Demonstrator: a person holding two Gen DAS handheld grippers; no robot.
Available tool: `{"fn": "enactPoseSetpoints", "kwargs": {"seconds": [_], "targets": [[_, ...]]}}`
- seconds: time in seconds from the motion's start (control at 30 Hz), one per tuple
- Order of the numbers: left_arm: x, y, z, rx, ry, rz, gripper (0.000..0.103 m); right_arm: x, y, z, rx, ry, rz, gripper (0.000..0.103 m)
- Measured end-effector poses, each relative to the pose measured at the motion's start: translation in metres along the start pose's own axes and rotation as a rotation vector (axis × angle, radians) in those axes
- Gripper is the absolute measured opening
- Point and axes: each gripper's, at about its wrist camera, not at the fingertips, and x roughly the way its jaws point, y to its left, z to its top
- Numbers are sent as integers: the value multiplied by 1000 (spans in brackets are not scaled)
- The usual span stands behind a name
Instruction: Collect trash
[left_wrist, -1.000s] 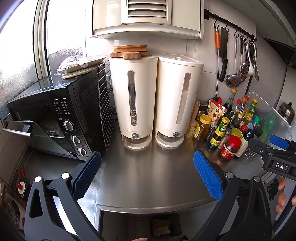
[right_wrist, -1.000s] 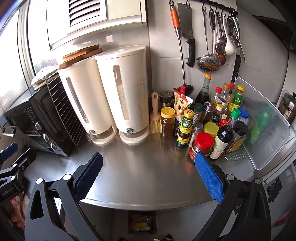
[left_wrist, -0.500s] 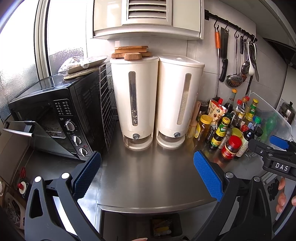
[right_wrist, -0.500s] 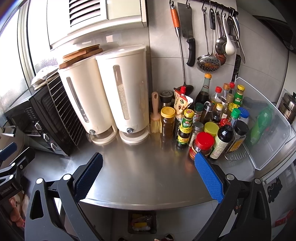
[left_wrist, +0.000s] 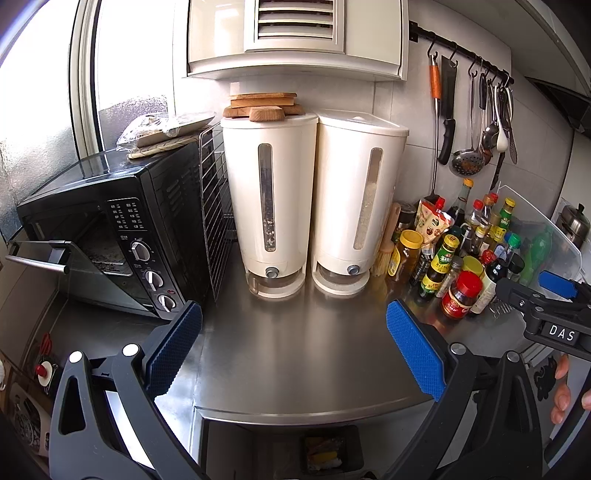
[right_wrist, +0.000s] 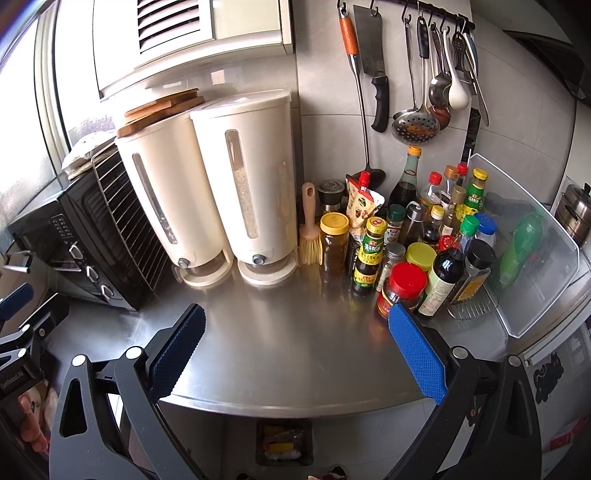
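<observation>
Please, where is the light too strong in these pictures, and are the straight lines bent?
Left wrist view: the window is blown out white, and the rail curves from fisheye distortion. Right wrist view: the window glares at the left edge, and the counter reflects soft light.

Each gripper has two black plastic arms shaped like thin triangles with holes cut in them. Round silver screws sit on the arms. The left gripper (left_wrist: 293, 347) has bright blue pads (left_wrist: 413, 349) with a bumpy dotted face on the inside of its tips. The right gripper (right_wrist: 295, 350) looks the same, black with blue bumpy pads (right_wrist: 417, 352). Seen from the left camera, the right gripper's side carries a small black label with the white letters DAS (left_wrist: 561, 333). Fingertips (left_wrist: 562, 393) of a hand show below it.
</observation>
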Motion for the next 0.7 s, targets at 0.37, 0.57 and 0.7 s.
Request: {"fn": "enactPoseSetpoints", "kwargs": {"seconds": [0.37, 0.57, 0.7], "targets": [[1, 5, -3, -23, 2, 5, 95, -2, -2, -3, 3, 1, 3, 100], [-2, 5, -2, -19, 3, -9, 95, -2, -2, -3, 3, 1, 4, 100], [-4, 3, -2, -12, -3, 1, 95, -2, -2, -4, -1, 2, 5, 100]]}}
